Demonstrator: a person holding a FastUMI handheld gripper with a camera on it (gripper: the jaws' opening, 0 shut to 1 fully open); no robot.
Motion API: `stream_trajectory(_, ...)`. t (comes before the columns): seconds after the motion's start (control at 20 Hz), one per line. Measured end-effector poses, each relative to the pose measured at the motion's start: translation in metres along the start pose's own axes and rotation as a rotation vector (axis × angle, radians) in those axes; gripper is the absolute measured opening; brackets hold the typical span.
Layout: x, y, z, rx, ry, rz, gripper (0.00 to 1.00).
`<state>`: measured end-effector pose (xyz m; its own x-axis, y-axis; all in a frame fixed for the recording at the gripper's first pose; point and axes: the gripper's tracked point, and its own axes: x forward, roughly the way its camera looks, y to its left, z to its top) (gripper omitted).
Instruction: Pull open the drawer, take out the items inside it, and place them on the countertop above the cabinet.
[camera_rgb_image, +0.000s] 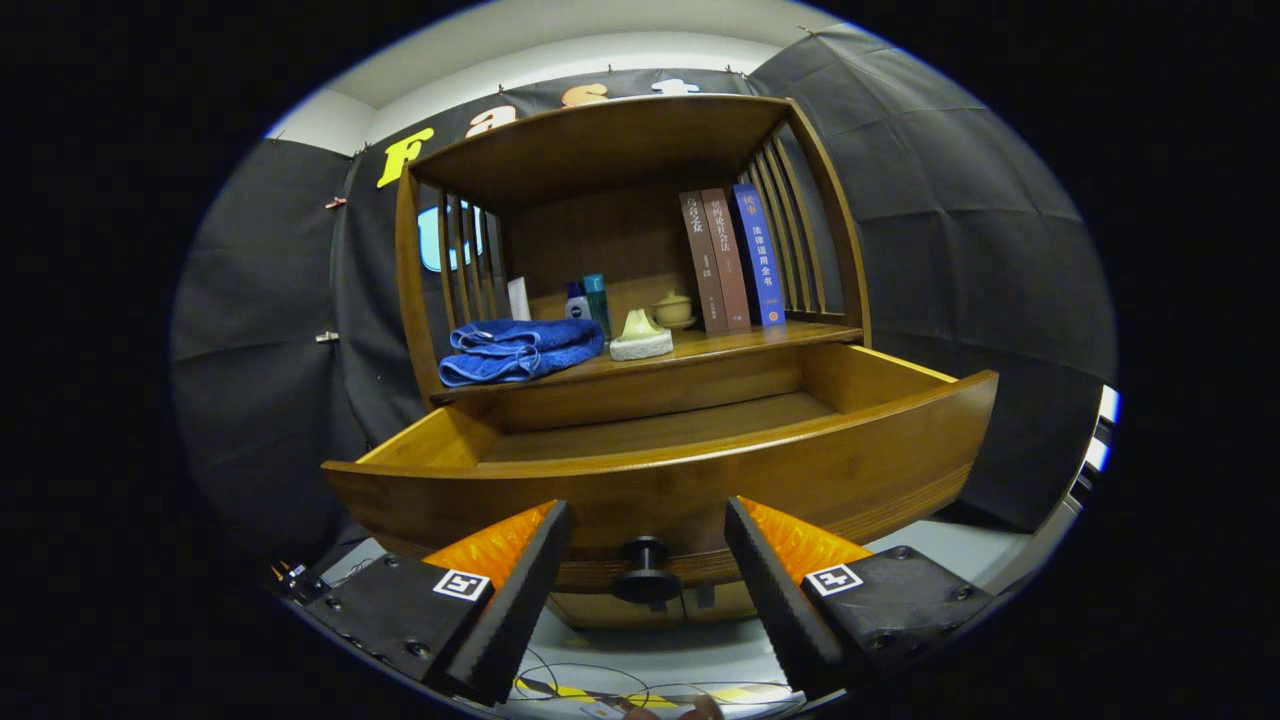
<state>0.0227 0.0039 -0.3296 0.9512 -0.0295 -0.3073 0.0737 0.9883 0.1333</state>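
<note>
The wooden drawer (660, 470) stands pulled out toward me from the cabinet; the part of its floor that shows is bare. Its black knob (646, 568) sits on the drawer front, in the gap between my two fingers without touching either. My gripper (648, 535) is open, its black ridged fingers (520, 590) spread wide on both sides of the knob. On the countertop (740, 345) above the drawer lie a folded blue towel (520, 348) and a white soap dish with a pale piece on it (641, 338).
At the back of the countertop stand a white tube, two small bottles (588, 298), a small lidded pot (673, 308) and three upright books (733, 260). Slatted sides and a wooden top close in the shelf. Cables lie on the grey floor below the fingers.
</note>
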Motion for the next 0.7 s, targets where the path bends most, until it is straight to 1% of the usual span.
stream_trajectory(0.15,0.006,0.001,-0.006,0.008,0.022,-0.010,0.99)
stream_trajectory(0.5,0.008,0.001,-0.005,-0.006,0.003,-0.021,0.99)
stream_trajectory(0.7,0.023,0.000,0.000,-0.019,0.010,-0.019,1.00)
